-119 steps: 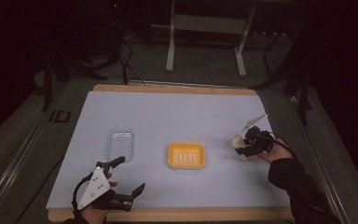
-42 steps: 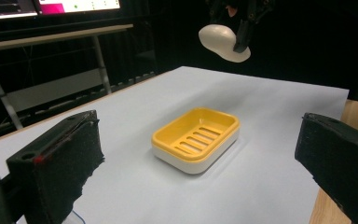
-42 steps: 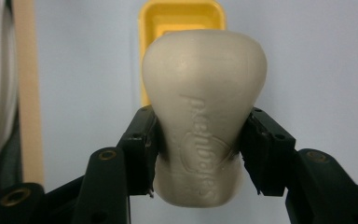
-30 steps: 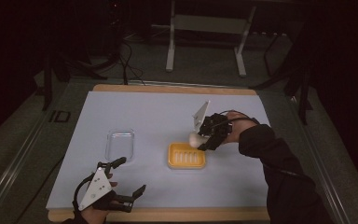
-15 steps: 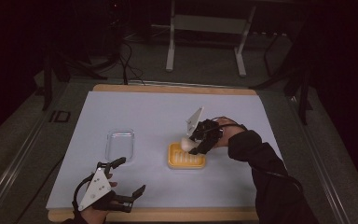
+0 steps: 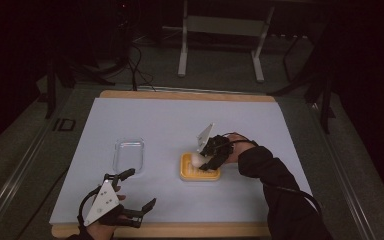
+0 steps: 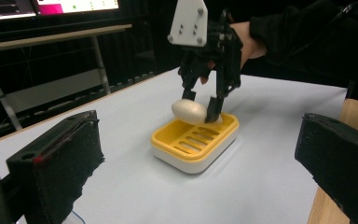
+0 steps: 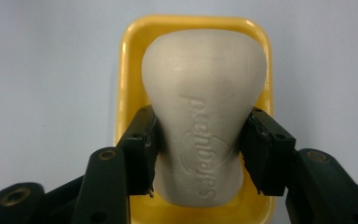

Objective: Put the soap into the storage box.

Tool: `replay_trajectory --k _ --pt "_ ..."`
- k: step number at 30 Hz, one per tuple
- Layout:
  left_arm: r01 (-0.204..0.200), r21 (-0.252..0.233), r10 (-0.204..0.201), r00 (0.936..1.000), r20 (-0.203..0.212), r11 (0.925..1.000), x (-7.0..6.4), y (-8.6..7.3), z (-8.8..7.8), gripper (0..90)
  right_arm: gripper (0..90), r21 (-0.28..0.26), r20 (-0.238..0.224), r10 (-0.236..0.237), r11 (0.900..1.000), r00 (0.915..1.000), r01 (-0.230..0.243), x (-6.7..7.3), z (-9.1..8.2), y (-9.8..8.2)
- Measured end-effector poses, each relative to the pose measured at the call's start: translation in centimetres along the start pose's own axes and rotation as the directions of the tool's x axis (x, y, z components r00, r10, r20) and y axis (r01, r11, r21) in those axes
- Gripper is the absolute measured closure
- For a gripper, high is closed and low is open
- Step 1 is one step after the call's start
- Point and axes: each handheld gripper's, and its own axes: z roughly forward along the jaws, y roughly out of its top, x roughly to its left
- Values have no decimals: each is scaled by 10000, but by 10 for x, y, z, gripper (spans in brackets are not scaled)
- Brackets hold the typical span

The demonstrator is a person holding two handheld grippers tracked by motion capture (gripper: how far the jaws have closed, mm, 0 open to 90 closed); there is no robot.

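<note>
The right tongs (image 8: 198, 161) clamp a bar of soap (image 8: 204, 116) just above the yellow dish (image 7: 195, 141), seemingly not yet seated; next comes lowering and release. The left tongs (image 6: 130, 192) rest wide open, empty.

a pale blue sheet (image 6: 155, 120) covers the wooden table (image 6: 180, 95), whose bare edge shows at the far and near sides. a clear plastic lid (image 6: 129, 154) lies flat on the sheet, left of centre. beyond the table, a grey metal stand (image 6: 220, 30) and dark cables (image 6: 130, 60) rest on the floor.
</note>
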Motion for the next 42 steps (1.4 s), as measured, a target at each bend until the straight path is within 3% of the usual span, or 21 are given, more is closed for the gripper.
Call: replay_trajectory --k 9,20,28,34,37,42 --pt "-2 22 2 10000 47 10000 0 0 1 7 496 -138 -370 -21 9999 9993 16 -1 16 -4" --pt "-93 112 93 9999 57 9999 0 -1 2 7 454 -172 -326 208 9996 9993 -214 -1 30 -2" --pt "-96 117 95 9999 62 9999 -1 -1 2 7 410 -203 -101 313 9993 9995 -315 2 15 3" --pt "-85 110 84 10000 49 9999 0 -1 1 7 366 -631 175 829 9947 9964 -817 2 -5 2" --pt "-94 143 93 9999 57 9999 0 -1 2 7 258 -1047 710 1533 9838 9856 -1455 5 -20 0" --pt "-81 147 80 10000 51 9999 0 -1 2 7 189 -1595 895 2598 9567 9615 -2437 8 -35 -6"
